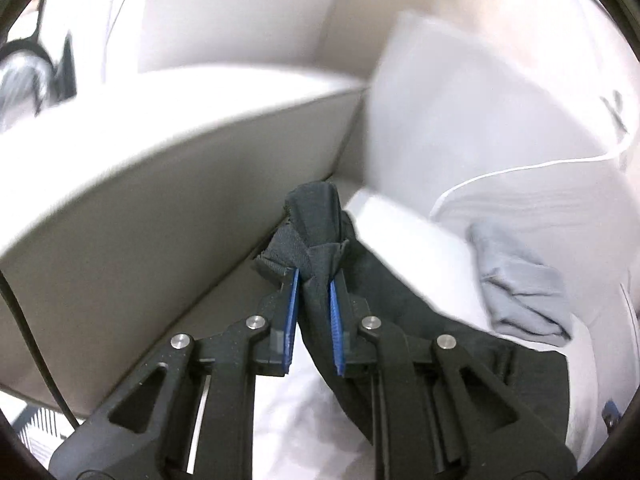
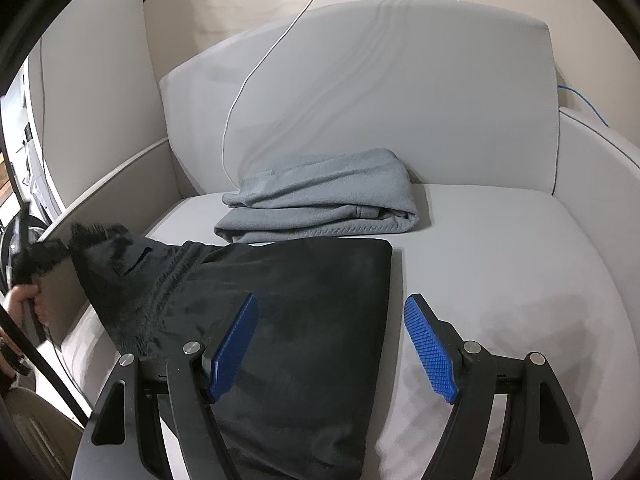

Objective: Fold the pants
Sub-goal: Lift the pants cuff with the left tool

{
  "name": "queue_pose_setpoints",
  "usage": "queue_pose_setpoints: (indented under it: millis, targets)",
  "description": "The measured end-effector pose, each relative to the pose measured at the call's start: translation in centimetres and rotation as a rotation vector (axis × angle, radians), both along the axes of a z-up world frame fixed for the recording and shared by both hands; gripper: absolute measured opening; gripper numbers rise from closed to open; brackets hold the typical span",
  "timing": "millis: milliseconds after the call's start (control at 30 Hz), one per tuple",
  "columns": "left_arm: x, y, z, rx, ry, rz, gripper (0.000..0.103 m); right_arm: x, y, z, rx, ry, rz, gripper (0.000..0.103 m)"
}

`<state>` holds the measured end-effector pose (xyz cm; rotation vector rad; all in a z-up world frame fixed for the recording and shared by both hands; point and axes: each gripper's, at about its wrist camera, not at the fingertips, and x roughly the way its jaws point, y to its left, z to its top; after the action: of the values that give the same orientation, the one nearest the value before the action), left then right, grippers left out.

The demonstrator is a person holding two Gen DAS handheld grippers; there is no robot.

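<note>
Black pants (image 2: 312, 320) lie folded on the pale seat cushion (image 2: 500, 260) of an armchair. Their waistband corner at the left is pulled up off the seat. My left gripper (image 1: 314, 276) is shut on that bunched corner of the black pants (image 1: 316, 216), with cloth pinched between the blue pads. It appears blurred in the right wrist view at the far left, where a hand (image 2: 24, 300) holds it. My right gripper (image 2: 332, 300) hovers open over the right edge of the pants, with nothing pressed between its fingers.
A folded grey garment (image 2: 320, 204) lies behind the pants against the back cushion (image 2: 380, 80). A white cable (image 2: 256, 68) hangs down over that cushion. The chair's curved armrest (image 1: 160, 200) rises close on the left. Blue cables run along the wall behind.
</note>
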<state>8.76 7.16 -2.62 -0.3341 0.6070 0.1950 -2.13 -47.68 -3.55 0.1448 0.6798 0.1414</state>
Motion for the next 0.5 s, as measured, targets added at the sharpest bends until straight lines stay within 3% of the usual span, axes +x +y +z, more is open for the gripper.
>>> queue_pose_setpoints:
  millis: [267,500]
  targets:
    - [-0.8,-9.1,7.5,0.131,-0.170,-0.232,0.011,-0.2,-1.2,0.1,0.029,-0.002,-0.032,0.077]
    - [-2.1,-18.3,9.9,0.209,-0.221,-0.421,0.011,-0.7,-3.1,0.4,0.070,-0.016,-0.089,0.077]
